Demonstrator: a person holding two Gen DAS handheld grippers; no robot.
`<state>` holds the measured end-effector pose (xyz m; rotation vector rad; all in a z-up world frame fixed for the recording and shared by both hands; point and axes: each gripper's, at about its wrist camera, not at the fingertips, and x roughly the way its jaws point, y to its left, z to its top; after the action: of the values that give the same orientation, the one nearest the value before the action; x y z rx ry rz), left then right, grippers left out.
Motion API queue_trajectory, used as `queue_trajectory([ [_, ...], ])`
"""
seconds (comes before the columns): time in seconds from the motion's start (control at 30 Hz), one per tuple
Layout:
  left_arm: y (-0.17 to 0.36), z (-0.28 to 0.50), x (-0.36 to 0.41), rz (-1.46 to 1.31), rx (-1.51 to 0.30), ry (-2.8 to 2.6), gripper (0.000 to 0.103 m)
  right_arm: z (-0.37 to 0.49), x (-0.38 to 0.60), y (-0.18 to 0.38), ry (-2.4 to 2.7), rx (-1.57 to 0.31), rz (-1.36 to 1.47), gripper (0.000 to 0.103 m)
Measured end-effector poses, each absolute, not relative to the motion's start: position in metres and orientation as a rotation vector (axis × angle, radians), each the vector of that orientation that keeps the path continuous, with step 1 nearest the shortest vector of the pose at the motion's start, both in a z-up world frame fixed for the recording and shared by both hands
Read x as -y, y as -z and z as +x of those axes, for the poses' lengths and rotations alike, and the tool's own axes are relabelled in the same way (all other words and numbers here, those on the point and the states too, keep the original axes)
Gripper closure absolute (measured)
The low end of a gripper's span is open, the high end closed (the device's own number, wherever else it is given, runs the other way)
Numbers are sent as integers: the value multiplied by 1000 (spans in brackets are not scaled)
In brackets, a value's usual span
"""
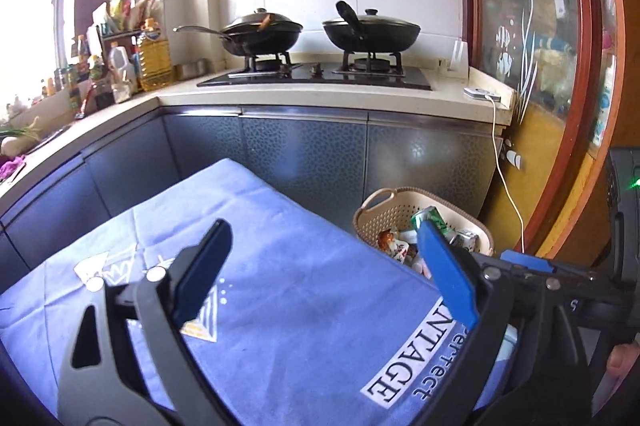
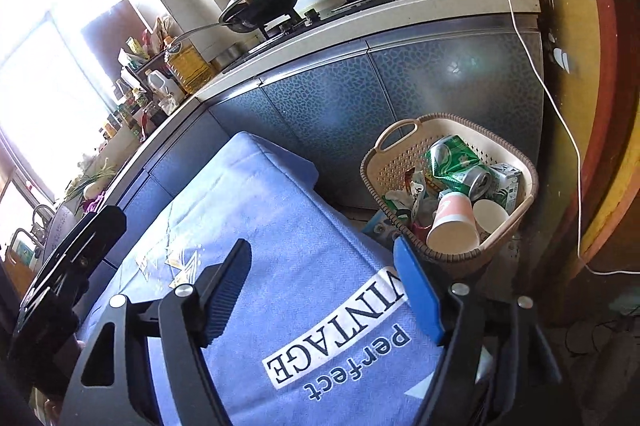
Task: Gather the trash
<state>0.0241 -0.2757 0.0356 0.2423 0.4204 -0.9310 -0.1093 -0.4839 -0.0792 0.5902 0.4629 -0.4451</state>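
Note:
A beige plastic basket (image 2: 400, 128) stands on the floor by the cabinet. It holds crushed green cans (image 2: 456, 162), two paper cups (image 2: 452, 226), a drink carton (image 2: 508, 182) and wrappers. My right gripper (image 2: 322, 246) hovers open over the blue cloth (image 2: 280, 210), left of the basket, with nothing between its pads. In the left wrist view my left gripper (image 1: 324, 230) is also open and empty above the blue cloth (image 1: 300, 286). Its right pad overlaps the basket (image 1: 384, 195) and a green can (image 1: 434, 216). No trash shows on the cloth.
Behind the cloth-covered surface runs a grey cabinet (image 1: 304, 154) with a hob and two black lidded pans (image 1: 372, 30). Bottles, including a yellow oil jug (image 1: 154, 58), crowd the left counter. A white cable (image 1: 506, 186) hangs beside a wood-framed glass door (image 1: 560, 66).

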Motion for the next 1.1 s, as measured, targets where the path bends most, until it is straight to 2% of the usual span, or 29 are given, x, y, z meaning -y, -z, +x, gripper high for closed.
queue_trajectory([
  [0.13,-38,27,252,214,-427,919,7,-111,468,72,473,-433,572,26],
  [0.27,-39,31,235,182,-445,927,6,-113,455,64,493,-397,559,24],
  [0.43,-41,32,221,159,-444,923,6,-114,441,55,522,-368,533,16],
  [1.1,-45,51,177,113,-454,671,6,-93,419,63,450,-412,524,15],
])
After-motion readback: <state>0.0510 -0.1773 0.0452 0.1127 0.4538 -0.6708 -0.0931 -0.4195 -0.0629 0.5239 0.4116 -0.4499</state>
